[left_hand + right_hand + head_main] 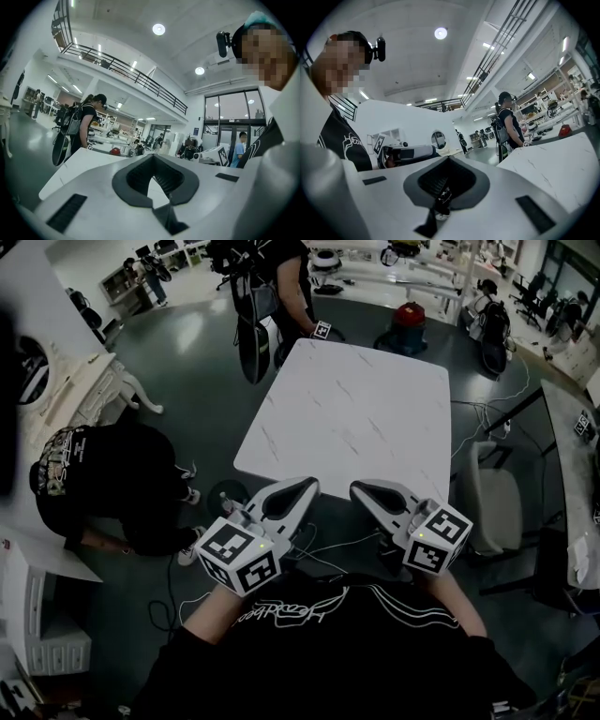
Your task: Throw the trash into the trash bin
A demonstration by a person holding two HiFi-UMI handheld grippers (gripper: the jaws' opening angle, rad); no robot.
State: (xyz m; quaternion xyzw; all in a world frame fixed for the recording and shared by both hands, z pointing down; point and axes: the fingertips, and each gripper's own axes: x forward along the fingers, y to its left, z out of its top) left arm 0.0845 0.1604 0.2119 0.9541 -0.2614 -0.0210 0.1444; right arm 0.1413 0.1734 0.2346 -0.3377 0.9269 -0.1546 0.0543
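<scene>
Both grippers are held side by side in front of the person's chest, at the near edge of a white marble table. My left gripper is shut with nothing between its jaws; the left gripper view shows its tips meeting over the table. My right gripper is also shut and empty, its tips pointing level past the table. No trash lies on the table, and no trash bin can be made out in any view.
A person in black crouches on the floor at the left. Another person stands at the table's far end. A red canister sits beyond the table. A pale chair is at the right, and cables run under the grippers.
</scene>
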